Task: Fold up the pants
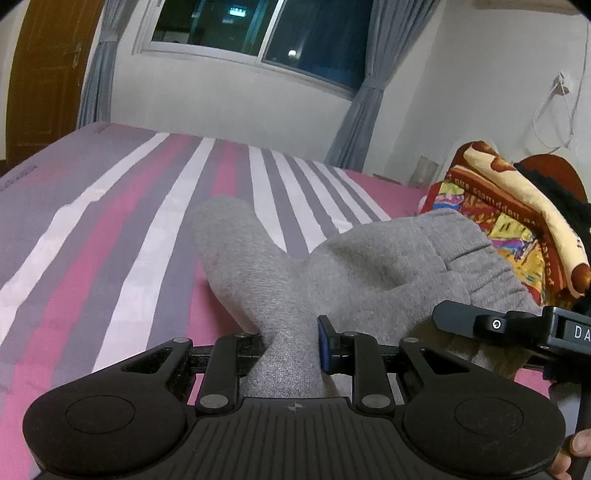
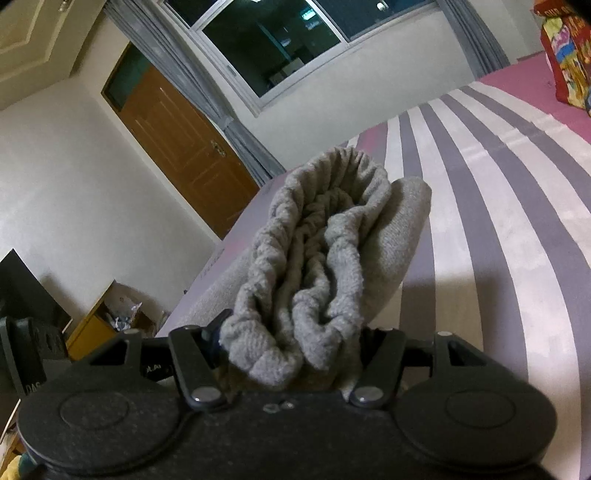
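Observation:
Grey knit pants point(image 1: 373, 273) are lifted off a pink, grey and white striped bed point(image 1: 122, 229). My left gripper point(image 1: 291, 347) is shut on a bunched leg of the pants, which runs up between its jaws. In the right wrist view my right gripper point(image 2: 291, 350) is shut on the gathered elastic waistband of the pants point(image 2: 317, 258), which stands up thick and wrinkled in front of the camera. The right gripper's black body point(image 1: 517, 325) shows at the right edge of the left wrist view, just beyond the pants. A leg end droops onto the bed.
A colourful patterned blanket point(image 1: 509, 221) lies at the right on the bed. Behind the bed are a window with grey curtains point(image 1: 258, 33) and a brown door point(image 2: 184, 147). A yellow box with clutter point(image 2: 110, 321) stands on the floor at the left.

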A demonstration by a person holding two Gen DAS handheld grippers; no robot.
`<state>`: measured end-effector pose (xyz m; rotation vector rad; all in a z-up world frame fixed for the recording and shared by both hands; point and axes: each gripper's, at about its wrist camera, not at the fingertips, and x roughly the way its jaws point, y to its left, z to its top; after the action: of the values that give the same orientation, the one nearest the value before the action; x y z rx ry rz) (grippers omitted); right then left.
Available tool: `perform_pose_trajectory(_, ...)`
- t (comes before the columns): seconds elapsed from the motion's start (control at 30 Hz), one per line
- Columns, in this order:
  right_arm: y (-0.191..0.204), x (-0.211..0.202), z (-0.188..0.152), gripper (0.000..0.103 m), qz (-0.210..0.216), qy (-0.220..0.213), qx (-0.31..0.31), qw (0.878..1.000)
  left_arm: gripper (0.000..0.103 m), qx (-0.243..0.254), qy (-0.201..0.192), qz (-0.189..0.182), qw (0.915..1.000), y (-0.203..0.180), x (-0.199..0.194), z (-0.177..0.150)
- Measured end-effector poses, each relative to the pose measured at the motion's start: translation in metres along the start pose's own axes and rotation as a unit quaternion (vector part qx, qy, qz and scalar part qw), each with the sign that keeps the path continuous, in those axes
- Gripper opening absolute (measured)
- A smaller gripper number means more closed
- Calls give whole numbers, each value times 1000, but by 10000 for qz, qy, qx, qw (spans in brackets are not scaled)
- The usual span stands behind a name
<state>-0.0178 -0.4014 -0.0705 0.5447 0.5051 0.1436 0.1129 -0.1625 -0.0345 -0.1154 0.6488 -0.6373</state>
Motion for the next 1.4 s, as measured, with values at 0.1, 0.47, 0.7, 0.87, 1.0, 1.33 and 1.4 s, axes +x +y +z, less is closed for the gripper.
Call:
perform_pose_trajectory(0.1,-4,8,11,62,13,-66,-30,10000,24,36,-62,28,10000,-2,12,13)
perform_pose_trajectory(0.47,-23,39,42,62,45,-248,-28,9997,24,-18,-220,122,9997,10,74,54)
perform_pose_trajectory(0.7,-58,75,42,62,-182,-58,208,9996,24,-22,133,274,9995,23,133,47)
perform_pose_trajectory(0.87,-94,97,32,62,-625,200,315,9973,25,-46,411,590,9974,38,168,23)
perform_pose_trajectory(1.0,-125,103,18,65,-1049,335,565,9923,43,-73,775,912,9928,55,183,-1)
perform_pose_trajectory(1.33,-112,78,7,80,-1825,78,125,9831,68,-41,717,1344,9883,58,169,-11)
perform_pose_trajectory(1.4,-97,66,12,80,-1927,-93,-134,9811,68,-4,585,1407,9883,54,158,-7)
